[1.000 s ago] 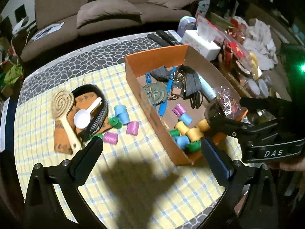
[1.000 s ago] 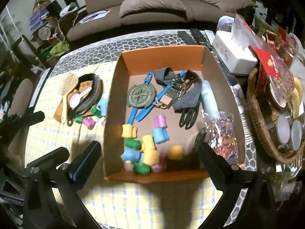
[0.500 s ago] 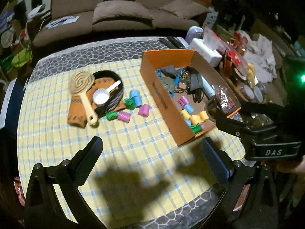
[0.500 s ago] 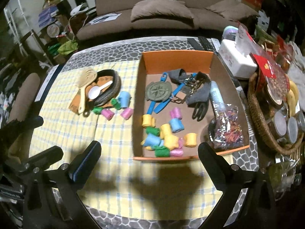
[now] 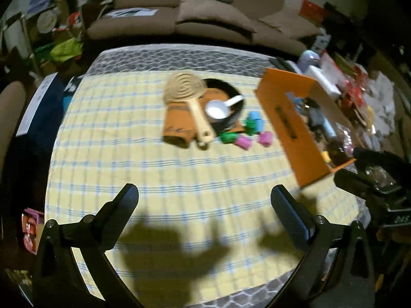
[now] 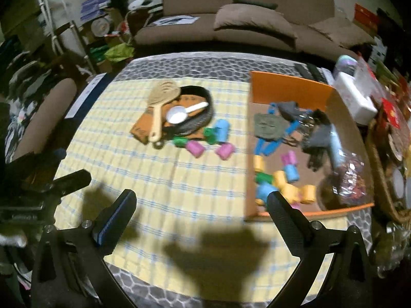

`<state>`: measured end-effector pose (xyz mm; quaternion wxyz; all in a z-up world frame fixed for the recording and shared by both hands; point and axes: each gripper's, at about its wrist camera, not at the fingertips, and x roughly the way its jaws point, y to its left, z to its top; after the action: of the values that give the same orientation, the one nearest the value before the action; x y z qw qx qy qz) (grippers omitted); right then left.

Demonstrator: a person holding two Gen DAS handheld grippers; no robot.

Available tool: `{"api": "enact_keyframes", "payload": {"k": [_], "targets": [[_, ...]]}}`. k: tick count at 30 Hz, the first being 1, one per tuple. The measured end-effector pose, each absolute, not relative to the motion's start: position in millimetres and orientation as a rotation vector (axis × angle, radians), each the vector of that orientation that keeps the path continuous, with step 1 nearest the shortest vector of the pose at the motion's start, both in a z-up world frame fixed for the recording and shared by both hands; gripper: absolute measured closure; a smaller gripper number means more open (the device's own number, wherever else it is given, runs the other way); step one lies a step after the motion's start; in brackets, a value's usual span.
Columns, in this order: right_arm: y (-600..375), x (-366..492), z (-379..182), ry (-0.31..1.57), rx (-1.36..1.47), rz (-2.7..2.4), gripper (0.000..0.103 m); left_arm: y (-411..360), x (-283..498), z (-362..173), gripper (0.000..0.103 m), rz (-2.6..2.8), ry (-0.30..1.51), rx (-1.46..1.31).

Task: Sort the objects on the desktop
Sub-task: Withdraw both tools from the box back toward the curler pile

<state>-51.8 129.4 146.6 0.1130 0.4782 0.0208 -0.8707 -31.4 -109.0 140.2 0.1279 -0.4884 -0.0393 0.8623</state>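
An orange cardboard box [image 6: 287, 89] [image 5: 282, 123] stands on the right of the yellow checked tablecloth [image 5: 159, 174]. It holds several coloured spools [image 6: 285, 179], a blue lanyard, a green compass disc [image 6: 268, 125], scissors and a glitter bag. Left of the box lie loose spools: pink [image 6: 195, 148] [image 5: 244, 141], green [image 6: 210, 132] and blue [image 6: 221, 128]. Beside them sit a wicker paddle [image 6: 160, 100], a white scoop [image 6: 179, 114] and a dark belt on an orange cloth. My left gripper [image 5: 205, 208] and right gripper [image 6: 201, 205] both hover open and empty over the near cloth.
A wicker basket [image 6: 380, 179] with jars and a white tissue box [image 6: 357, 97] crowd the table's right edge. A brown sofa [image 6: 244, 25] stands behind the table. Shelves and clutter fill the far left. The right gripper's body [image 5: 380, 179] shows at the left view's right edge.
Both grippers have pulled back and up from the box, and the views have swung left, so more of the tablecloth shows. Both stay open and empty.
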Motion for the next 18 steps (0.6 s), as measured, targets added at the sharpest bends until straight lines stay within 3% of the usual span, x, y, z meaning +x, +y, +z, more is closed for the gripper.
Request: {"api": "enact_keyframes", "payload": {"k": [8, 18], "targets": [[91, -67, 113, 0.110, 1.371, -2.519, 0.001, -129, -45, 112, 0.000, 2.554, -0.120, -1.418], [86, -95, 72, 0.026, 1.349, -2.507, 0.004, -130, -75, 87, 0.000, 2.596, -0.211, -1.385]]}}
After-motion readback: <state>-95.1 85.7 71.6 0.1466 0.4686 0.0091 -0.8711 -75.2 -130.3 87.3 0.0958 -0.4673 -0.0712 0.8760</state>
